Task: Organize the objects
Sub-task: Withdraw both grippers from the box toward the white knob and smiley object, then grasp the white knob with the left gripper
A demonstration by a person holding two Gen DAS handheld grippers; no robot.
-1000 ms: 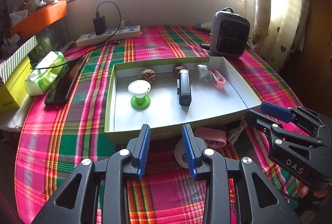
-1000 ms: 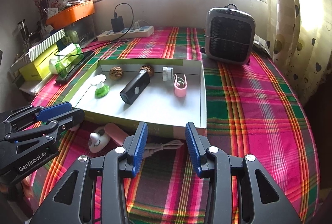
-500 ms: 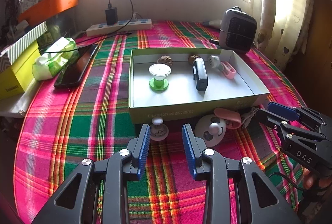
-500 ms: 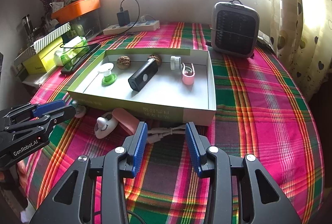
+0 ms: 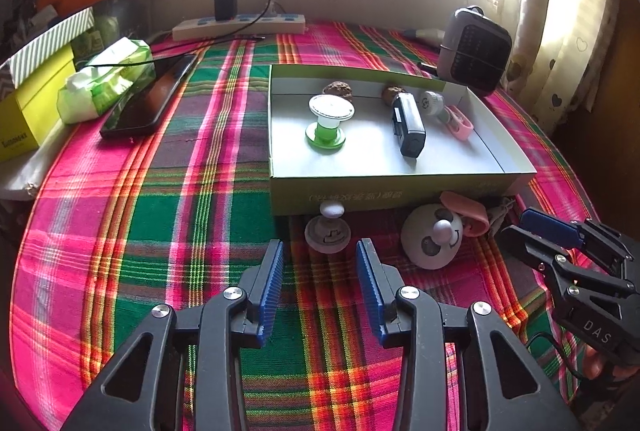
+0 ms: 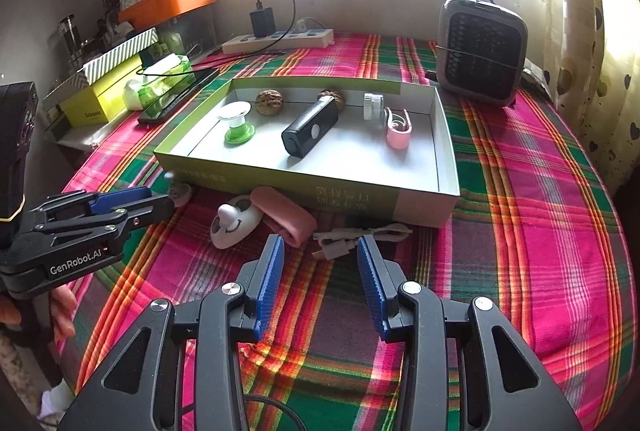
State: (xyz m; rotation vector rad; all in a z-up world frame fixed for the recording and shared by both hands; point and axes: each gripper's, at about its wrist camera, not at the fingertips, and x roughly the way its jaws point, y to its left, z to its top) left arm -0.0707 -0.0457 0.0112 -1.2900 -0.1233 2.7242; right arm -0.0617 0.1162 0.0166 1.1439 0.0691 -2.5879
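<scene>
A shallow green-sided box (image 5: 400, 197) (image 6: 360, 197) on the plaid cloth holds a green and white spool (image 5: 328, 123), a black device (image 5: 408, 123), two walnuts, a white cap and a pink clip (image 6: 398, 129). In front of it lie a small white knob (image 5: 328, 229), a white smiling-face fan (image 5: 434, 241) with a pink handle (image 6: 286, 215), and a coiled grey cable (image 6: 352, 241). My left gripper (image 5: 320, 263) hovers just short of the knob, its jaws opening with nothing between them. Over the cable my right gripper (image 6: 320, 263) stands open and empty.
A grey heater (image 6: 482, 51) stands at the back right. A power strip with a charger (image 5: 240, 25) lies by the wall. A phone (image 5: 152, 99), a tissue pack and a yellow box (image 5: 28, 103) sit at the left. A person's fingers (image 6: 64, 311) hold the left gripper's handle.
Both grippers have drawn back from the box and sunk a little, bringing the knob, fan and cable into full view. The left jaws now stand wider apart.
</scene>
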